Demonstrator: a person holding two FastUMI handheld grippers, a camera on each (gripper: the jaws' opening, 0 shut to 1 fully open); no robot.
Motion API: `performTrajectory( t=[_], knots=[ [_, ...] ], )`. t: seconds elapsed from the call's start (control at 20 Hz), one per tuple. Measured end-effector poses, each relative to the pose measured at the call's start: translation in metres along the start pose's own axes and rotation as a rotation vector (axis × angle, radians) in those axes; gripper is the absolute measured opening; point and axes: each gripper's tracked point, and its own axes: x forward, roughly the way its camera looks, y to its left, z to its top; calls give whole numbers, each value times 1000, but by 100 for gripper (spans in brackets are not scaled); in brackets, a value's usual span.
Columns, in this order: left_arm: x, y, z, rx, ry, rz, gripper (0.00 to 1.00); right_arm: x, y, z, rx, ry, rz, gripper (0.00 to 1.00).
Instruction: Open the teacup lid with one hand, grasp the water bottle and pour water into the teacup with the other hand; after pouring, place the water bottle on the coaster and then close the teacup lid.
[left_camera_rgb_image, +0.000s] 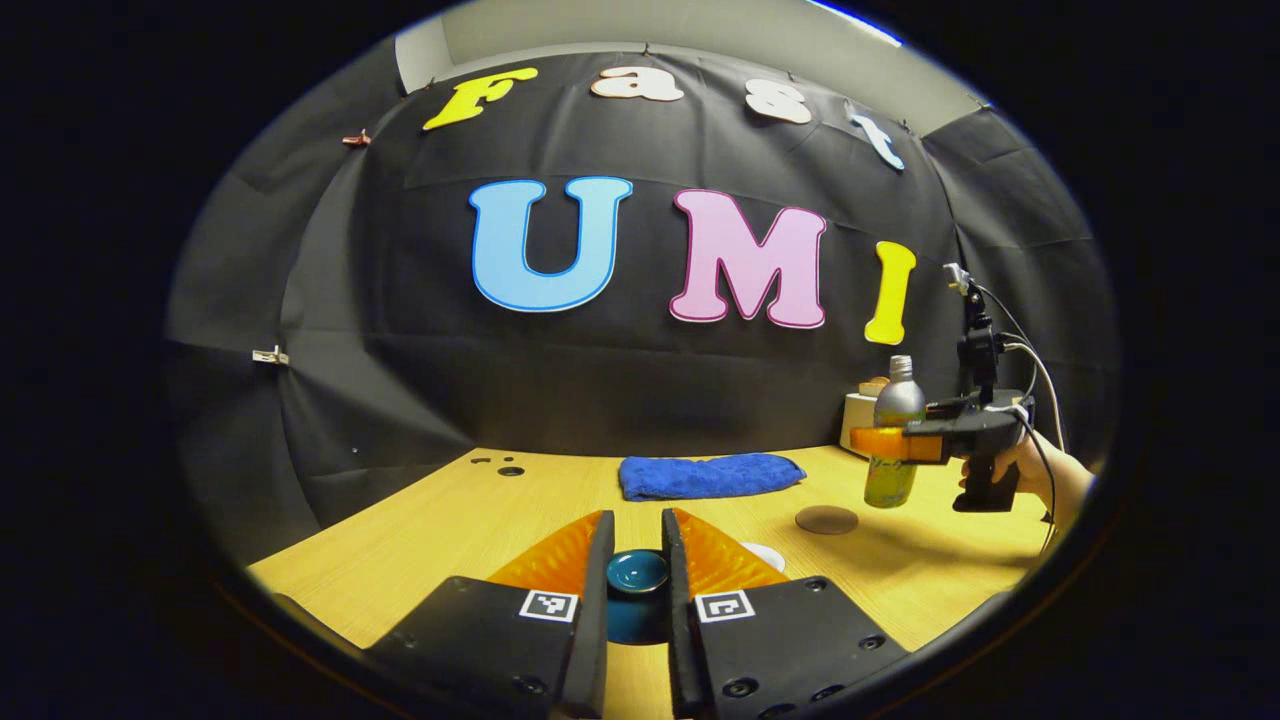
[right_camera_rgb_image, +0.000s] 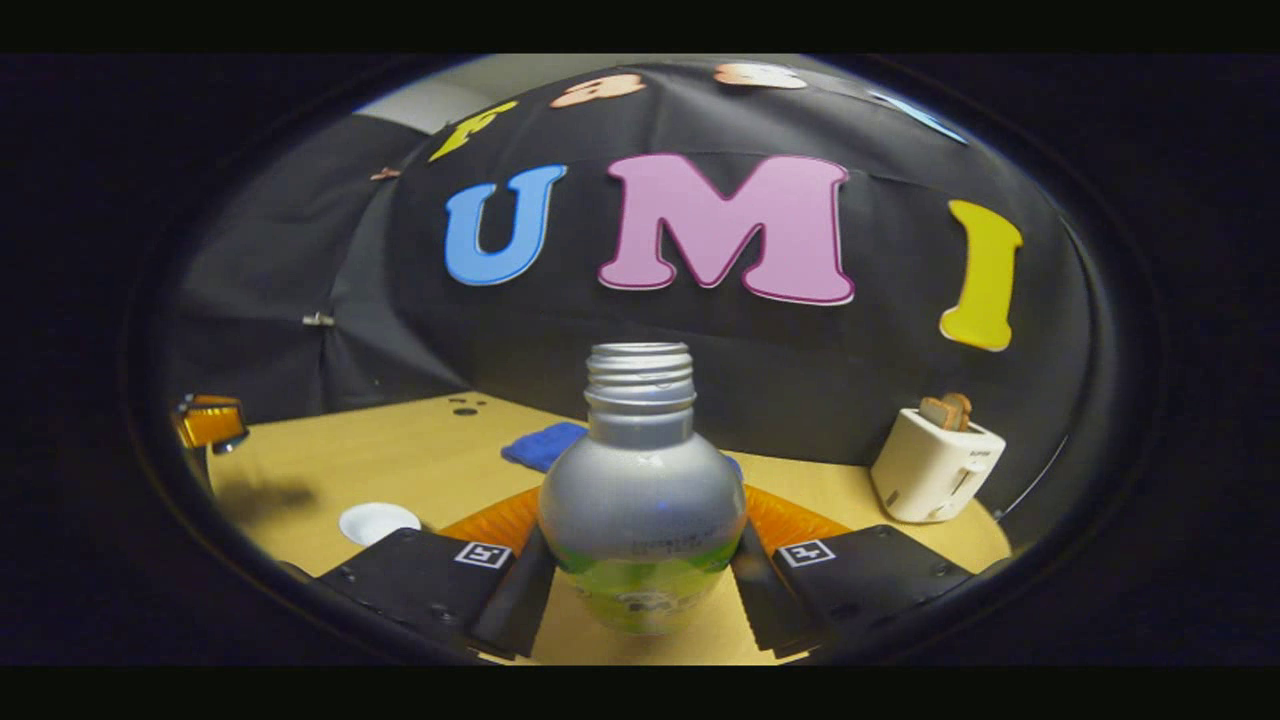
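1. Left gripper view looked forward over a wooden tabletop (left_camera_rgb_image: 420, 530). The left claw (left_camera_rgb_image: 636, 545) was at the bottom of this view, and its two fingers pinched the round knob of a dark blue teacup lid (left_camera_rgb_image: 637, 572) between them.
2. It was not possible to tell from this view whether the lid sat on the teacup or was lifted from it, because the fingers hid what was below.
3. Just to the right of the left claw, a small part of a white round thing (left_camera_rgb_image: 768, 554) lay on the tabletop.
4. Farther back, a folded blue cloth (left_camera_rgb_image: 708, 475) lay near the wall.
5. A dark round coaster (left_camera_rgb_image: 826, 519) lay flat on the tabletop, to the right of the cloth and nearer to the camera.
6. At the right side, a hand (left_camera_rgb_image: 1040, 472) held the right claw (left_camera_rgb_image: 882, 442), which was pressed on the water bottle (left_camera_rgb_image: 893, 440). The bottle was upright and in the air, above the tabletop and just beyond the coaster.
7. In the right gripper view, the right claw (right_camera_rgb_image: 640, 560) held the body of the water bottle (right_camera_rgb_image: 640, 500) between both fingers. The bottle had a silver top, a green lower part and an open threaded neck without a cap.
8. A white toaster (right_camera_rgb_image: 935, 465) with bread in it stood at the right, near the wall.
9. The white round thing (right_camera_rgb_image: 378, 521) lay on the tabletop at the left, and the blue cloth (right_camera_rgb_image: 545, 443) lay behind the bottle.
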Motion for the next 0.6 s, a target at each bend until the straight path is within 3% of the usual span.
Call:
performTrajectory(
  t=[0.6],
  knots=[
    [13,-10,-13,21,36,-5,29,58,-13,-43,111,17,3,81]
  ],
)
